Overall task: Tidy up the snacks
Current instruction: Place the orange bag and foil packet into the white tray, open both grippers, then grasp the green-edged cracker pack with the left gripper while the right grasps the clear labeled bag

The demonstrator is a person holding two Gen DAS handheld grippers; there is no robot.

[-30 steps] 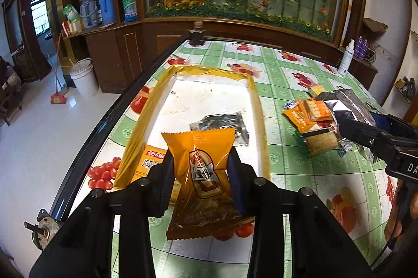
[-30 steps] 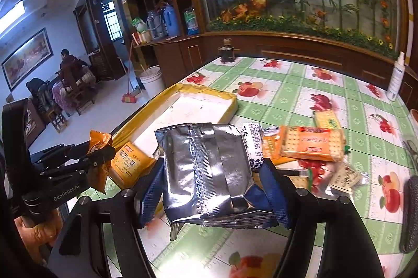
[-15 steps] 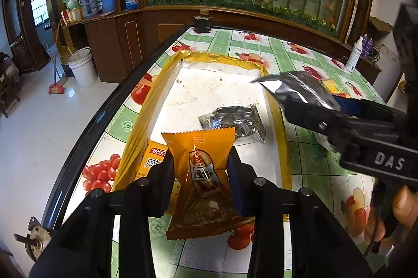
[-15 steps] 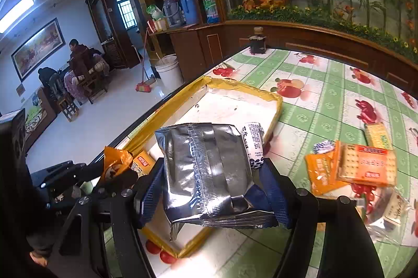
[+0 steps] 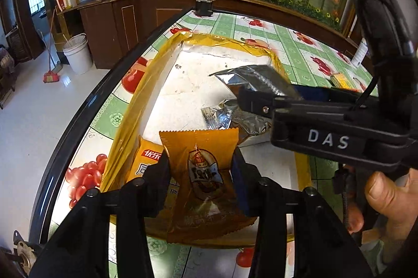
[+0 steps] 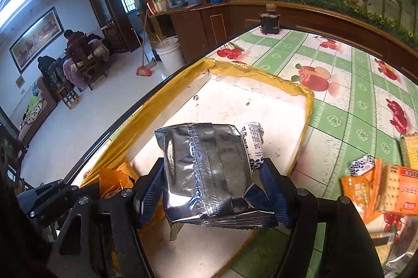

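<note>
My left gripper (image 5: 201, 173) is shut on an orange snack packet (image 5: 202, 178), held over the near end of the gold-rimmed white tray (image 5: 146, 84). My right gripper (image 6: 209, 186) is shut on a silver foil packet (image 6: 206, 168) together with a small white-and-blue packet (image 6: 254, 144), held over the tray (image 6: 309, 100). In the left wrist view the right gripper (image 5: 258, 105) reaches in from the right with the foil packet (image 5: 250, 78) above the tray. Another silver packet (image 5: 222, 117) and an orange packet (image 5: 146, 163) lie in the tray.
Several orange cracker packets (image 6: 384, 189) lie on the fruit-print tablecloth (image 6: 347, 126) right of the tray. A dark jar (image 6: 270, 21) stands at the table's far edge. The table's black edge (image 5: 78, 115) runs along the tray's left side, with floor below.
My right gripper has carried the foil packet leftward from the snack pile to over the tray. My left gripper has held still with the orange packet.
</note>
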